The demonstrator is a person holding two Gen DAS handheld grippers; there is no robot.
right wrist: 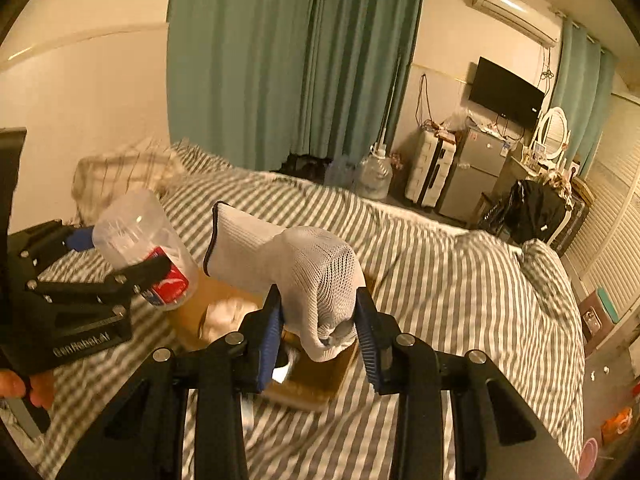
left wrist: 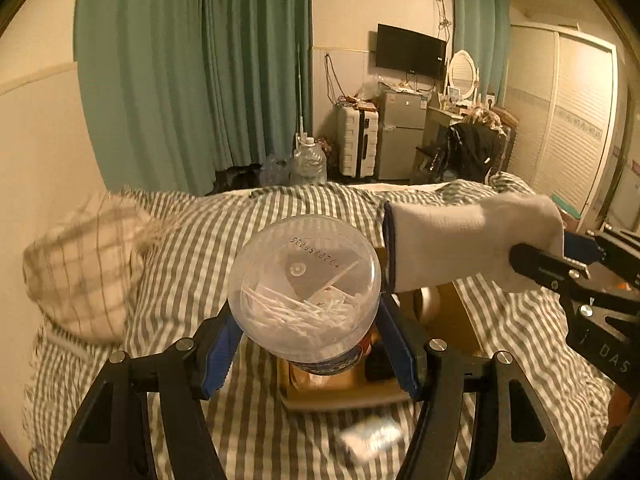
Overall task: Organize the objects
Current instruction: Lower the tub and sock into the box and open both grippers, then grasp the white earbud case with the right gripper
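My left gripper (left wrist: 306, 344) is shut on a clear plastic jar (left wrist: 304, 286) with white swabs inside and a red and blue label. It holds the jar in the air above a cardboard box (left wrist: 344, 396) on the striped bed. The jar also shows in the right wrist view (right wrist: 146, 250), held by the left gripper (right wrist: 120, 256). My right gripper (right wrist: 318, 320) is shut on a white sock (right wrist: 316, 280) with a dark cuff, held above the same box (right wrist: 316, 380). The sock also shows in the left wrist view (left wrist: 472, 240), at the right gripper (left wrist: 548, 256).
The bed (left wrist: 280, 208) has a grey and white striped cover. A checked pillow (left wrist: 84, 268) lies at its left. A small white packet (left wrist: 370, 438) lies in front of the box. Beyond the bed are green curtains (left wrist: 192, 72), a water bottle (left wrist: 308, 164), a suitcase and a small fridge.
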